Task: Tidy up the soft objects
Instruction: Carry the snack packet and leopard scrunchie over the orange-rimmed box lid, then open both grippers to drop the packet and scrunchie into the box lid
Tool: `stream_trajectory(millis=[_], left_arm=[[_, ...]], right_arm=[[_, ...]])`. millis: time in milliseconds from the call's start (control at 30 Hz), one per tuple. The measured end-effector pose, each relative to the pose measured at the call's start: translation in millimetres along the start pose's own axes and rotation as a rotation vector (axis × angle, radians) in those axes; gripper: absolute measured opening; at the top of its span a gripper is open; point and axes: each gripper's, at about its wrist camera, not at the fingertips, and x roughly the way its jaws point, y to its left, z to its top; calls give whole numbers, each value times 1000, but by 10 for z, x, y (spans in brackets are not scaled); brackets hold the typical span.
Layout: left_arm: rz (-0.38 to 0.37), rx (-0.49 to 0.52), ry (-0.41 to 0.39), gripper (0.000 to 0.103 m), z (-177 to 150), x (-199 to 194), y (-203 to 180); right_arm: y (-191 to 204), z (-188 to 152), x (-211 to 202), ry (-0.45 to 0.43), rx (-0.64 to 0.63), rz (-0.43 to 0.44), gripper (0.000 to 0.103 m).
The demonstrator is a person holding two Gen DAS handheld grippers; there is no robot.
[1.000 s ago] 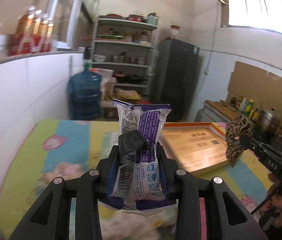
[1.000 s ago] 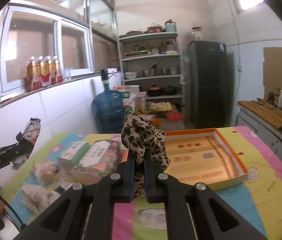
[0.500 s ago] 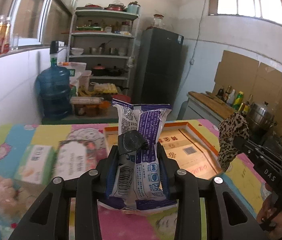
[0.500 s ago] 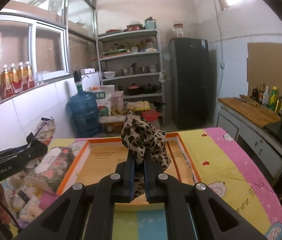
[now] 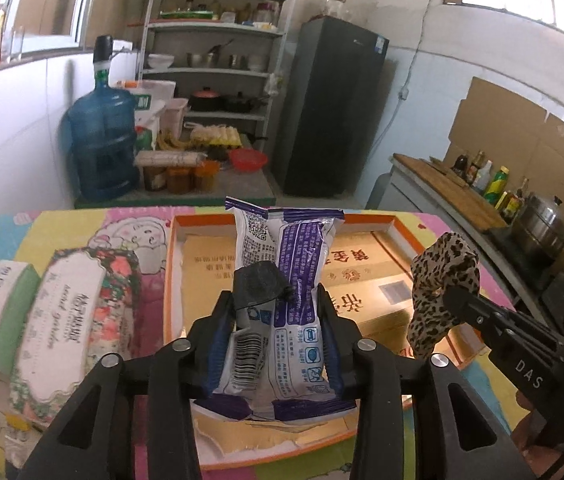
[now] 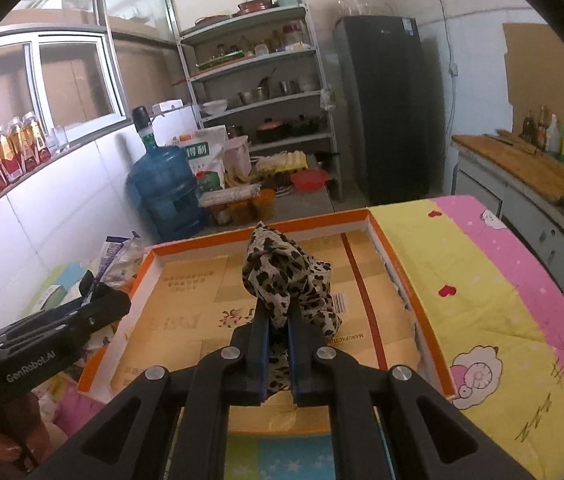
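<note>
Over the orange tray [image 6: 410,300], our left tool [image 5: 272,320], just loosening, pinches the snack packet [image 5: 282,280], our right tool [image 6: 278,322] clamps the leopard cloth [image 6: 282,276]; we should lower both gently before releasing.

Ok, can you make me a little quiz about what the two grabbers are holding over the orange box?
1. True or false: the right gripper is shut on the leopard-print cloth.
2. What does the left gripper hold? A) purple and white packet B) tissue pack C) bottle
3. Fill in: the flowery tissue pack lies ____ the orange tray, on the tablecloth.

Key: 1 true; 2 A, the purple and white packet; 3 beside.
</note>
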Motion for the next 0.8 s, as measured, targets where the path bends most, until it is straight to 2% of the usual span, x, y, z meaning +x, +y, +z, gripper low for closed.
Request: stream_trajectory(millis=[200,300,467,800], left_arm=[[-1,-30,45,48,-24,151,21],[17,-32,62,52,-36,200,35],[74,17,0,75,-26,110,-11],[80,86,-45,75,14,-137,-67]], right_arm=[[-3,-33,83,13,1,11,10],[22,-46,120,20,-8,8,17],[69,-65,125,10,-26,3,50],[117,-63,-40,-35,-28,-9,51]])
